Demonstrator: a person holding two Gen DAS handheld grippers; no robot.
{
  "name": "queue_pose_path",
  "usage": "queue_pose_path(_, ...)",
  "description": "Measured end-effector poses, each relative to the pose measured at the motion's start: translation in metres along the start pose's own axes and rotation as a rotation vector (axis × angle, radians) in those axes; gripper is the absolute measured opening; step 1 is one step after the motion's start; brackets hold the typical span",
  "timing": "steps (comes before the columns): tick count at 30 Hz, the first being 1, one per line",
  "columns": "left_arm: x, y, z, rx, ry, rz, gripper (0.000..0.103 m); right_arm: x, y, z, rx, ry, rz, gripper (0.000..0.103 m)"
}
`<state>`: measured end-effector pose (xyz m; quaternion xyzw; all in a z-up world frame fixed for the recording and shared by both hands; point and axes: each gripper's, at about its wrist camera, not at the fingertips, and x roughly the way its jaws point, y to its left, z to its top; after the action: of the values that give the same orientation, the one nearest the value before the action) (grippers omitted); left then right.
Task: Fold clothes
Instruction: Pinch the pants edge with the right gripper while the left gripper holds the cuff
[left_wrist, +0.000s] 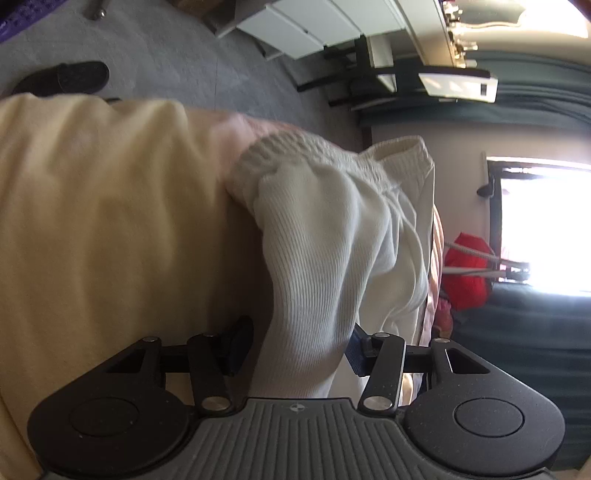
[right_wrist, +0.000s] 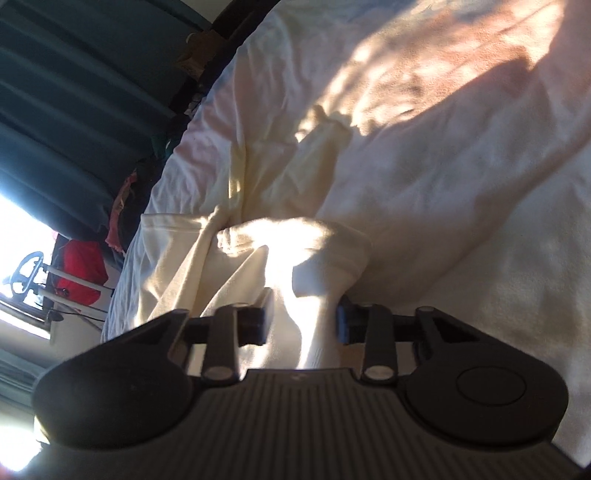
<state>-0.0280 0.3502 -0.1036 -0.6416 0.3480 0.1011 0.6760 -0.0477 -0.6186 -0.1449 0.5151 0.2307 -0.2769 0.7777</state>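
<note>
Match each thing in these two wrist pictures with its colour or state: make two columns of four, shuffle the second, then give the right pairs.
Things
1. white ribbed garment
2. bundle by the window
3. bed sheet
4. curtain

Colour or state
A. red
B. dark teal, hanging in folds
C. elastic waistband, bunched between the left gripper fingers
D. pale yellow, spread flat

Pairs: 1-C, 2-A, 3-D, 4-B
</note>
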Motion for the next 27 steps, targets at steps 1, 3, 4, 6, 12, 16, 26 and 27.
queue_pose_path(1, -0.001, -0.002, -0.002, 0.010, -0.010, 0.009, 0.051, 0.001, 0.002, 0.001, -0.023, -0.002, -0.014, 0.008)
queue_pose_path(3, -0.004, -0.006, -0.004, 0.039, -0.041, 0.022, 0.036, -0.003, 0.005, 0.002, -0.063, -0.032, -0.019, 0.006)
queue_pose_path(4, -0.007, -0.009, -0.005, 0.051, -0.061, 0.014, 0.030, -0.006, 0.005, 0.003, -0.066, -0.051, -0.009, 0.006)
queue_pose_path(6, -0.016, -0.011, -0.006, 0.061, -0.106, -0.009, 0.016, -0.016, 0.004, 0.006, -0.047, -0.093, 0.021, 0.006)
queue_pose_path(12, -0.047, -0.023, -0.021, 0.115, -0.199, -0.143, 0.007, -0.052, 0.004, 0.005, -0.044, -0.196, 0.068, 0.005)
queue_pose_path(16, -0.065, -0.035, -0.030, 0.168, -0.240, -0.198, 0.007, -0.083, 0.002, 0.003, -0.030, -0.276, 0.104, 0.005)
queue_pose_path(26, -0.059, -0.098, -0.031, 0.242, -0.264, -0.182, 0.007, -0.079, 0.055, 0.028, -0.051, -0.311, 0.125, 0.006)
queue_pose_path(27, -0.057, -0.109, -0.031, 0.251, -0.271, -0.182, 0.007, -0.074, 0.067, 0.032, -0.054, -0.312, 0.128, 0.006)
